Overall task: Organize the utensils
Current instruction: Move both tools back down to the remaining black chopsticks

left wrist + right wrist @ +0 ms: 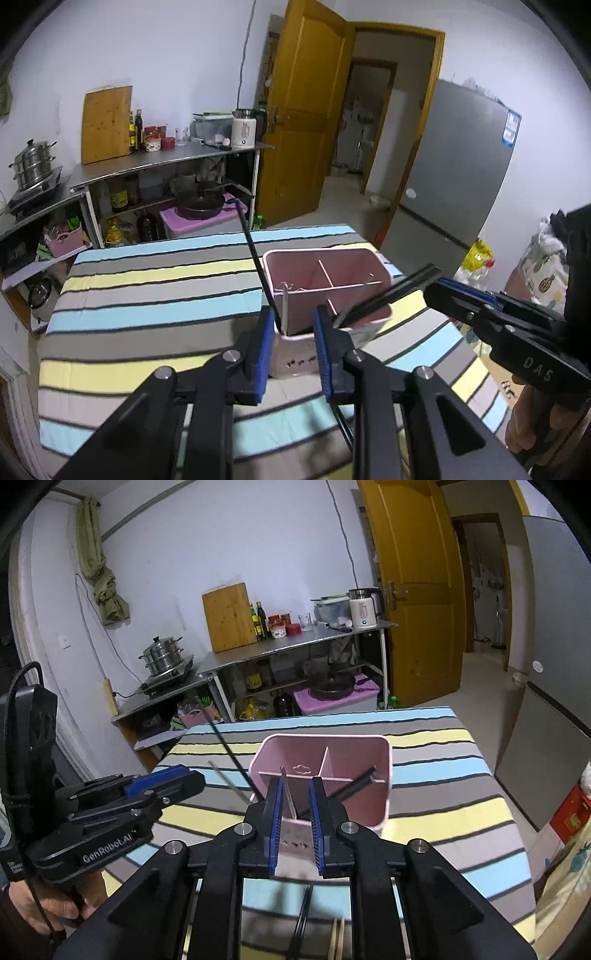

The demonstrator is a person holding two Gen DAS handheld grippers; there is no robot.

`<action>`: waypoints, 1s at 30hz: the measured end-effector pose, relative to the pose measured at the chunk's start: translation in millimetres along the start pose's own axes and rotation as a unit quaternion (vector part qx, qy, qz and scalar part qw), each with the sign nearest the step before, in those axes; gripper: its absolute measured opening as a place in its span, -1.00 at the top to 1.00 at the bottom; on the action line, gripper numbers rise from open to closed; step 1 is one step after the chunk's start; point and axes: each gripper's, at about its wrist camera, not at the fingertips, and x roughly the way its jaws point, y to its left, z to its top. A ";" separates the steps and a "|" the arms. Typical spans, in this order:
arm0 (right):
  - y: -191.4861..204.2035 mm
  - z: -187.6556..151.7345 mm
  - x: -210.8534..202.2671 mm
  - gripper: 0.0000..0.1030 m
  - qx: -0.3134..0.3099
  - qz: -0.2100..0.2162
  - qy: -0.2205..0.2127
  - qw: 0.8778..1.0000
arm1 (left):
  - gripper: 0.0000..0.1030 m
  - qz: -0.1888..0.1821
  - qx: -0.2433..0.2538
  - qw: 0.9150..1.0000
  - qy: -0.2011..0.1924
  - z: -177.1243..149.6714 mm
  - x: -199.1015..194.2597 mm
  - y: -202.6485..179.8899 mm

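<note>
A pink utensil holder (pixel 332 295) with dividers stands on the striped table; it also shows in the right wrist view (pixel 325 775). Black utensils (pixel 351 786) and a metal one (pixel 288 794) lean inside it. My left gripper (pixel 293 332) is open just in front of the holder's near wall, with a thin black stick (pixel 255 254) by its left finger. My right gripper (pixel 295 805) is open at the holder's near rim, with nothing between its pads. More chopsticks (pixel 303 923) lie on the table beneath it.
The striped tablecloth (pixel 147 295) covers the table. A steel counter (pixel 295 642) with bottles, a kettle, a cutting board and a steamer pot stands behind. A grey fridge (pixel 461 166) and a wooden door (pixel 303 110) are at the right.
</note>
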 end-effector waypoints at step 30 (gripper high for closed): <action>-6.7 -148.5 -74.1 0.72 0.044 0.001 0.057 0.997 | 0.55 -0.002 -0.042 0.998 0.040 -148.6 -55.1 -20.6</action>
